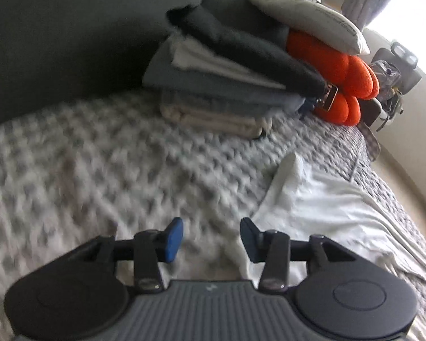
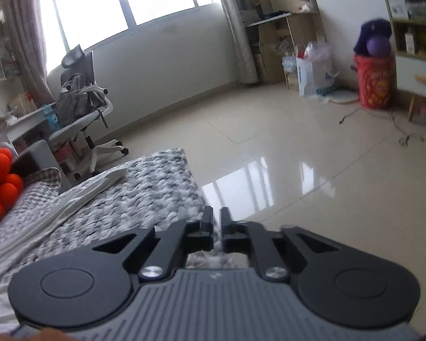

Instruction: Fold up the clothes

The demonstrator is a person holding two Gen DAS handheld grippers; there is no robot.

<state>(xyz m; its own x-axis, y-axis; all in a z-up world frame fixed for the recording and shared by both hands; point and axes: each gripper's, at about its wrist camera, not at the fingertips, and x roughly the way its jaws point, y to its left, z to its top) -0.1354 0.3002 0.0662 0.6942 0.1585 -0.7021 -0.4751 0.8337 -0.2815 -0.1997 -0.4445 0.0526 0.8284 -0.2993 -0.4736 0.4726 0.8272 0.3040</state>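
Between garments: one white piece lies loose on the bed, neither gripper on it.

Left wrist view: the left gripper point(image 1: 211, 240) hangs over the knitted blanket point(image 1: 99, 170), blue fingers spread and empty; the crumpled white garment point(image 1: 326, 207) lies just to its right, the folded stack point(image 1: 227, 85) beyond. Right wrist view: the right gripper point(image 2: 216, 224) has a narrow gap showing blanket, gripping nothing; the garment point(image 2: 79, 196) lies left. Next, likely, each pinches an edge.

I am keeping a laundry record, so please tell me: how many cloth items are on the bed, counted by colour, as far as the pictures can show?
Folded stack, layers visible:
Dark grey or black: 1
White: 1
Grey-blue: 1
Cream: 1
Unfolded white garment: 1
Orange cushion: 1
White pillow: 1
Total: 7, though blur may hide stack layers.
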